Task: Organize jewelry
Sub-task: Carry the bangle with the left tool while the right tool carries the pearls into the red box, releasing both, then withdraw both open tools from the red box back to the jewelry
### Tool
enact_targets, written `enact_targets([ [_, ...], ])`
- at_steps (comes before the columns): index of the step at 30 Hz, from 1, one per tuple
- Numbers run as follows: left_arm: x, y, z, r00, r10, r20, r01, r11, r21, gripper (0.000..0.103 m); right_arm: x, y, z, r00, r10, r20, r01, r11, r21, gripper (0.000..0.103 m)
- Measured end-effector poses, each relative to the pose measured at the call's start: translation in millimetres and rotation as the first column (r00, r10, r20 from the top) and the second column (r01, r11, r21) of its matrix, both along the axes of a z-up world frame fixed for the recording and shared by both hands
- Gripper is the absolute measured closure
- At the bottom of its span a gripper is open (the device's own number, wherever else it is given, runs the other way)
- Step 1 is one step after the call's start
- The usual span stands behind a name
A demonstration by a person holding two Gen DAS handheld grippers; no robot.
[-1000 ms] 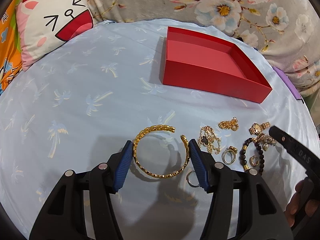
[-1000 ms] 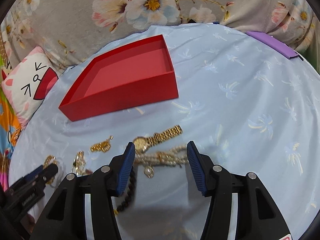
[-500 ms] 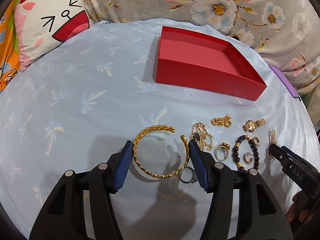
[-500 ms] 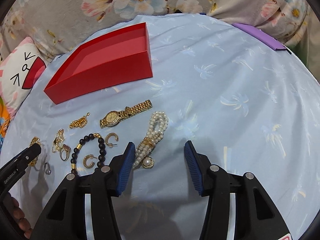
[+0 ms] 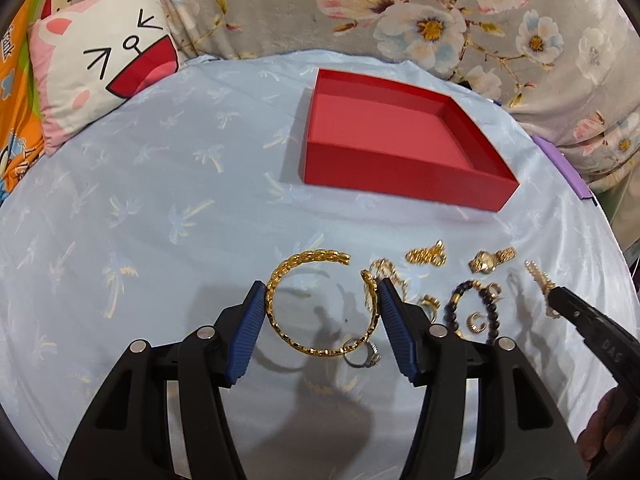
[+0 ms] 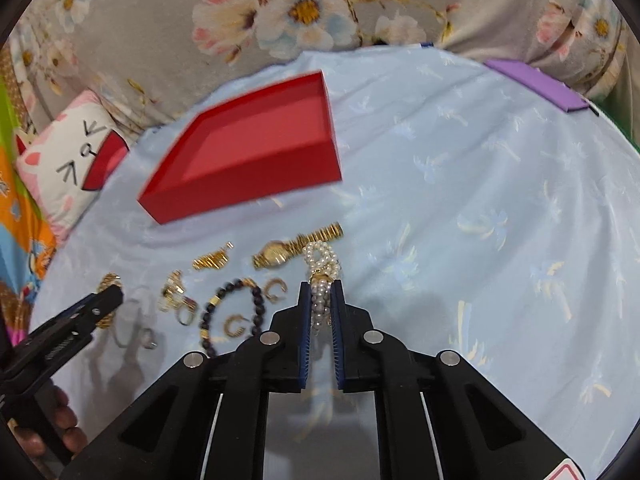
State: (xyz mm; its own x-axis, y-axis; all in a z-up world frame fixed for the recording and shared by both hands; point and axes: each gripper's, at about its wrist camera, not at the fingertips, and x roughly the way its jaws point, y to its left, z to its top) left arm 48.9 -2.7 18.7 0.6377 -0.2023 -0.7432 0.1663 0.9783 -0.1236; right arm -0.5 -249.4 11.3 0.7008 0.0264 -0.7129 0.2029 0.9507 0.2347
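My left gripper (image 5: pixel 320 292) is shut on a gold chain-link bangle (image 5: pixel 312 350), with a blue pad against each side of it, just above the blue cloth. My right gripper (image 6: pixel 321 292) is shut on a white pearl bracelet (image 6: pixel 320 256), whose looped end sticks out past the fingertips. The pearls lie beside a gold watch (image 6: pixel 280 254). A shallow red box (image 5: pixel 400 172) stands behind the jewelry with nothing in it. In the left wrist view the right gripper's tip (image 5: pixel 560 296) sits at the right end of the jewelry row.
On the cloth lie a black bead bracelet (image 6: pixel 206 316), gold hoop earrings (image 6: pixel 234 326), a gold chain piece (image 5: pixel 426 256), rings (image 6: pixel 176 292) and a silver ring (image 5: pixel 362 354). A cat cushion (image 5: pixel 100 80) is back left, a purple flat object (image 6: pixel 536 86) back right.
My right gripper pulled back off the watch, then shut on the pearl bracelet. My left gripper kept the bangle and barely moved.
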Motion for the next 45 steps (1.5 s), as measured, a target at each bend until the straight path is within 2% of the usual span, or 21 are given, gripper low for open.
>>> enact_targets([
  [5, 9, -3, 34, 0.998, -0.017, 0.060, 0.018, 1.000, -0.008, 0.048, 3, 3, 47, 0.993, 0.037, 0.108, -0.033, 0.999, -0.038, 0.094],
  [11, 43, -16, 64, 0.992, -0.042, 0.119, 0.043, 0.999, -0.002, 0.048, 46, 4, 69, 0.985, 0.085, 0.147, -0.077, 0.995, -0.060, 0.094],
  [17, 91, -37, 65, 0.992, -0.069, 0.110, 0.070, 0.998, -0.007, 0.048, 95, 5, 61, 0.983, 0.115, 0.145, -0.106, 0.992, -0.063, 0.094],
  [22, 125, -56, 51, 0.993, -0.076, 0.093, 0.074, 0.997, 0.019, 0.048, 131, 1, 44, 0.984, 0.126, 0.125, -0.123, 0.992, -0.036, 0.094],
  [30, 162, -63, 23, 0.997, -0.055, 0.053, 0.053, 0.998, 0.027, 0.047, 164, 2, 21, 0.984, 0.153, 0.085, -0.152, 0.988, -0.018, 0.092],
  [37, 166, -61, 9, 0.999, -0.023, 0.045, 0.021, 0.998, 0.053, 0.040, 149, 1, 21, 0.983, 0.143, 0.116, -0.140, 0.990, -0.031, 0.084],
  [41, 149, -50, 18, 0.998, -0.018, 0.068, 0.015, 0.999, 0.042, 0.036, 123, 0, 26, 0.980, 0.144, 0.135, -0.140, 0.989, -0.037, 0.081],
  [43, 136, -44, 23, 0.997, -0.022, 0.078, 0.019, 0.999, 0.037, 0.036, 106, 1, 27, 0.980, 0.145, 0.139, -0.143, 0.989, -0.029, 0.075],
  [45, 119, -35, 26, 0.996, -0.013, 0.085, 0.010, 0.999, 0.032, 0.030, 87, 4, 27, 0.979, 0.147, 0.144, -0.144, 0.989, -0.036, 0.070],
])
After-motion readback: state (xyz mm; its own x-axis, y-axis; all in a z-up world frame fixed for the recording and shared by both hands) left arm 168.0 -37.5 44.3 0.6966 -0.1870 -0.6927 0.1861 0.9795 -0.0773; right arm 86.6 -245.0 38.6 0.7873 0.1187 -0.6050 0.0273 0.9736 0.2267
